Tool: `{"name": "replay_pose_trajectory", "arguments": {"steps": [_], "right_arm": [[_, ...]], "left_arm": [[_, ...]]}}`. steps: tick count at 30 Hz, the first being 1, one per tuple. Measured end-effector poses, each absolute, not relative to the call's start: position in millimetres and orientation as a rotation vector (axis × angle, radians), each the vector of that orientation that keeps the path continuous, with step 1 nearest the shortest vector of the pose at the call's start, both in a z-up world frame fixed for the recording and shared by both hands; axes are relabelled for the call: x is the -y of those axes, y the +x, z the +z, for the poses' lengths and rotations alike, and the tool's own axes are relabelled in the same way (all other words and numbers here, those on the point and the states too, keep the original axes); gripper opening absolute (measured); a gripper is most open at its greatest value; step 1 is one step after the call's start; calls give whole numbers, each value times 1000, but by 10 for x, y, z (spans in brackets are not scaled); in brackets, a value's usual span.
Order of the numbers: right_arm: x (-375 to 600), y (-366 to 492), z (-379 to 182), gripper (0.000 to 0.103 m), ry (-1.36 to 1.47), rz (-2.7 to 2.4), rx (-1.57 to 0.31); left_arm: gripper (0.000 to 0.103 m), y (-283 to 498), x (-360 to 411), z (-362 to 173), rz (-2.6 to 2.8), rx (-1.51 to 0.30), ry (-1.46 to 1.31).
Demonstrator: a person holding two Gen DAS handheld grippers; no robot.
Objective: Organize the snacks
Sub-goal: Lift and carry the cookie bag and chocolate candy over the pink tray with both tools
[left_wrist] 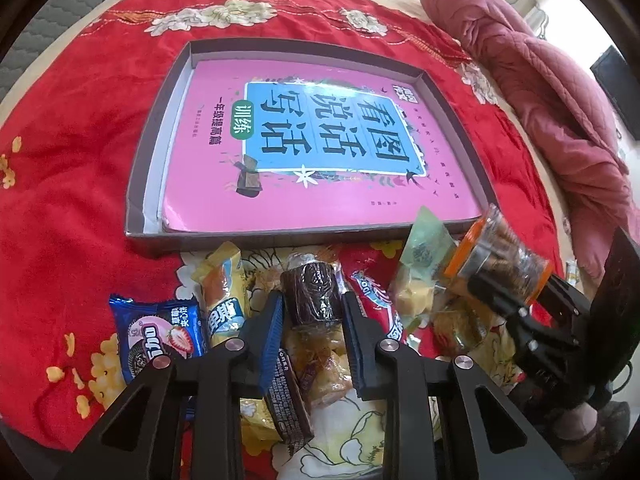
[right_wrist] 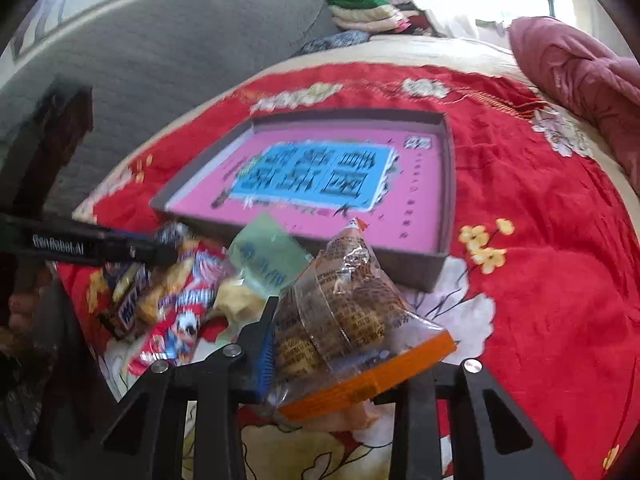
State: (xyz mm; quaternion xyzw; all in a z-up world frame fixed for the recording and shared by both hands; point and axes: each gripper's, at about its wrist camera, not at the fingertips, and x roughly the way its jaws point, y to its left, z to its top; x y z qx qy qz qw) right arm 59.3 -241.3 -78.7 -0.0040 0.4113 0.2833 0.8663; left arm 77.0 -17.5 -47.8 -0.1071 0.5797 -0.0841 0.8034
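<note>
In the left wrist view my left gripper (left_wrist: 312, 312) is shut on a dark chocolate roll (left_wrist: 312, 292) in clear wrap, its blue pads pressing both sides. The roll stands in a heap of snacks in front of a shallow grey box (left_wrist: 256, 236) that holds a pink book (left_wrist: 304, 136). My right gripper (left_wrist: 508, 292) is shut on a clear orange-edged bag of brown snacks (left_wrist: 496, 256). In the right wrist view that bag (right_wrist: 348, 320) fills the jaws of the right gripper (right_wrist: 336, 340) and hides the right finger.
Loose on the red flowered bedcover (left_wrist: 80, 200) lie a blue cookie packet (left_wrist: 160, 328), a yellow packet (left_wrist: 224, 288), a red packet (left_wrist: 376, 300), a green packet (left_wrist: 424, 248) and a dark bar (left_wrist: 288, 400). A pink quilt (left_wrist: 560, 100) is bunched at the right.
</note>
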Motion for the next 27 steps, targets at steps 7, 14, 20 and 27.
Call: {"name": "replay_pose_trajectory", "arguments": {"steps": [7, 14, 20, 27], "right_arm": [[2570, 618, -633, 34, 95, 587, -802], [2529, 661, -444, 34, 148, 547, -757], [2373, 812, -430, 34, 148, 509, -770], [2237, 1020, -500, 34, 151, 463, -797]], "left_arm": [[28, 770, 139, -343, -185, -1199, -240], [28, 850, 37, -222, -171, -1160, -260], [28, 1004, -72, -193, -129, -1132, -274], [28, 1176, -146, -226, -79, -1111, -263]]}}
